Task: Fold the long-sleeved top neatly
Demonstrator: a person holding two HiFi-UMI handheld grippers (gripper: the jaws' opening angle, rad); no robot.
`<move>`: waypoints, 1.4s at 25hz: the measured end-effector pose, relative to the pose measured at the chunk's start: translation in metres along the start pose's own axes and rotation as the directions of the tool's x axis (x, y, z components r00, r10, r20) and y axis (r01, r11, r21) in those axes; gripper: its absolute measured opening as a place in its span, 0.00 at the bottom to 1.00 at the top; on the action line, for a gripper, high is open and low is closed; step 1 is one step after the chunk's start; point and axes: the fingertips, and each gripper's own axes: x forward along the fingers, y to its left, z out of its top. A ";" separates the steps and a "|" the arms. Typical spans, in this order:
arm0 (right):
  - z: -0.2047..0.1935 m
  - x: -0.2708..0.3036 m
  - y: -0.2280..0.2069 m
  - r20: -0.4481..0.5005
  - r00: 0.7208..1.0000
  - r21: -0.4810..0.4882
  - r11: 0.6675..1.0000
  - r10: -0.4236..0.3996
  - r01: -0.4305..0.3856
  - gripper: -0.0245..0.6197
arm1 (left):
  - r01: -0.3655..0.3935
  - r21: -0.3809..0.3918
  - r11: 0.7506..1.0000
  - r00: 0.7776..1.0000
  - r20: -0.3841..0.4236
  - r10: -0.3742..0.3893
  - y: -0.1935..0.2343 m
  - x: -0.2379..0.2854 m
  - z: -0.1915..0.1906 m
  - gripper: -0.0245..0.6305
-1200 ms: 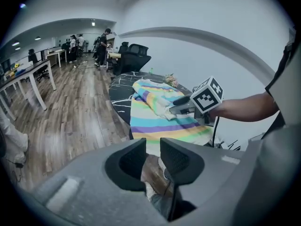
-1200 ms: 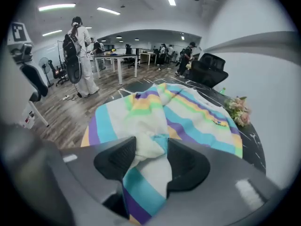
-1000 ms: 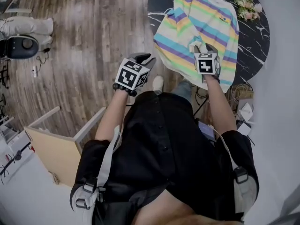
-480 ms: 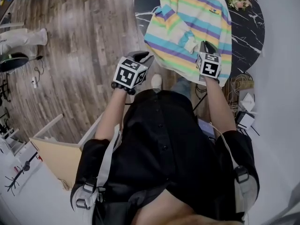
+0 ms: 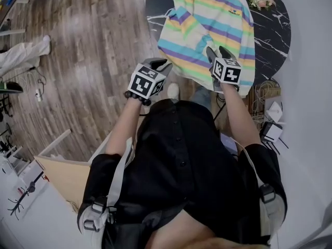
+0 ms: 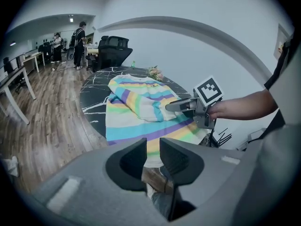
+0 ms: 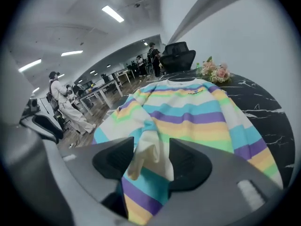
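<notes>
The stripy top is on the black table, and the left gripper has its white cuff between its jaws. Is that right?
Not quite. It's the right gripper that has the white cuff between its jaws, which have just opened; the right gripper view shows it. The left gripper has nothing between its jaws. The stripy top is on the black table.

A: Can any lettering or number be read?

B: None can be. A small dark print (image 5: pixel 236 13) is seen on the chest of the striped top (image 5: pixel 212 25), but its letters are too small to be made out, in the head view and the right gripper view alike.

A: And on the marker cubes (image 5: pixel 147 82)?

B: Only black-and-white square patterns are carried there; no letters or digits are formed.
</notes>
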 end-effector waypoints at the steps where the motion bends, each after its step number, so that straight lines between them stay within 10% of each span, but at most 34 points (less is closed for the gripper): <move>1: -0.003 0.003 -0.002 -0.015 1.000 -0.013 1.000 -0.010 0.010 0.40 | 0.001 0.001 1.000 1.000 -0.005 -0.001 0.000 0.000 -0.001 0.18; 6: 0.000 -0.002 -0.001 -0.011 1.000 -0.082 0.996 -0.029 0.028 0.12 | 0.008 0.003 1.000 1.000 -0.018 -0.008 0.001 0.005 -0.003 0.18; 14: 0.027 -0.053 -0.031 0.132 0.983 -0.083 0.987 -0.125 0.136 0.12 | 0.062 0.047 0.997 0.998 -0.032 -0.061 -0.015 0.035 0.017 0.18; 24: -0.025 -0.061 -0.068 -0.048 0.990 0.015 0.991 -0.131 0.132 0.19 | 0.072 0.075 0.995 0.995 -0.075 -0.067 -0.032 0.073 0.046 0.18; 35: 0.029 -0.059 -0.090 -0.012 1.000 -0.165 0.986 -0.010 0.008 0.29 | -0.110 0.045 0.993 0.993 -0.044 0.112 -0.009 0.090 0.084 0.18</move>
